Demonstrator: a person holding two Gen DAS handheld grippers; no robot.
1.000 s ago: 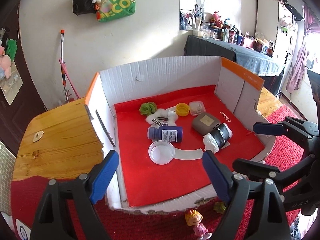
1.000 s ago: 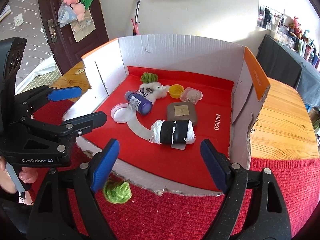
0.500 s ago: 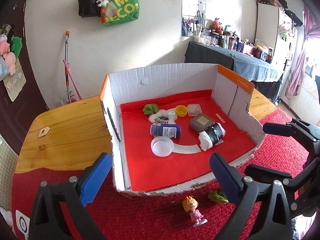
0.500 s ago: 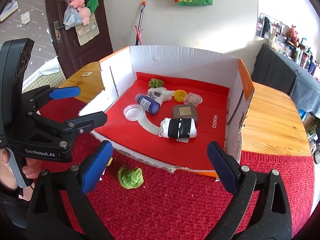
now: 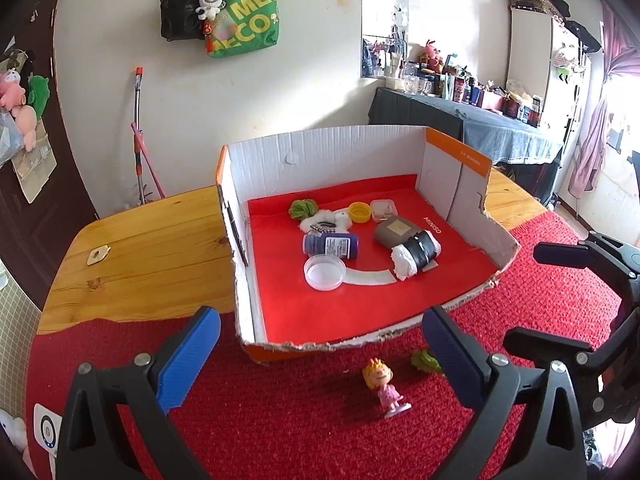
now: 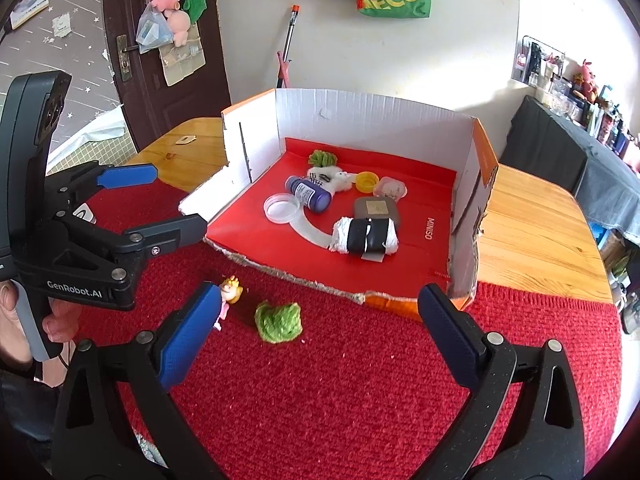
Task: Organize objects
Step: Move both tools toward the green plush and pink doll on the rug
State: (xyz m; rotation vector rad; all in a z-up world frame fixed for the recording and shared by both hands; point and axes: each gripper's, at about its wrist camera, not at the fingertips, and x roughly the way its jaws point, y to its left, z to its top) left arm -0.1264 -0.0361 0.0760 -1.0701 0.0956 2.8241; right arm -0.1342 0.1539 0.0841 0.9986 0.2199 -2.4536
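A torn cardboard box (image 5: 320, 156) with a red floor holds a blue bottle (image 5: 330, 245), a clear lid (image 5: 324, 272), a black-and-white roll (image 5: 416, 255), a grey case (image 5: 396, 231), a yellow cap (image 5: 359, 212) and a green pom (image 5: 302, 208). On the red mat in front of it stand a small doll figure (image 5: 383, 384) and a green knitted ball (image 6: 279, 321). My left gripper (image 5: 320, 360) is open and empty, just short of the doll. My right gripper (image 6: 320, 340) is open and empty, just short of the green ball.
The box (image 6: 360, 108) rests across a wooden table (image 5: 140, 248) and the red mat (image 6: 360, 380). The left gripper also shows in the right wrist view (image 6: 156, 204). A dark cluttered sideboard (image 5: 460, 116) stands far right. Bags hang on the wall.
Both grippers have drawn back and risen away from the box. The doll and green ball on the mat have come into fuller view. Both stay open.
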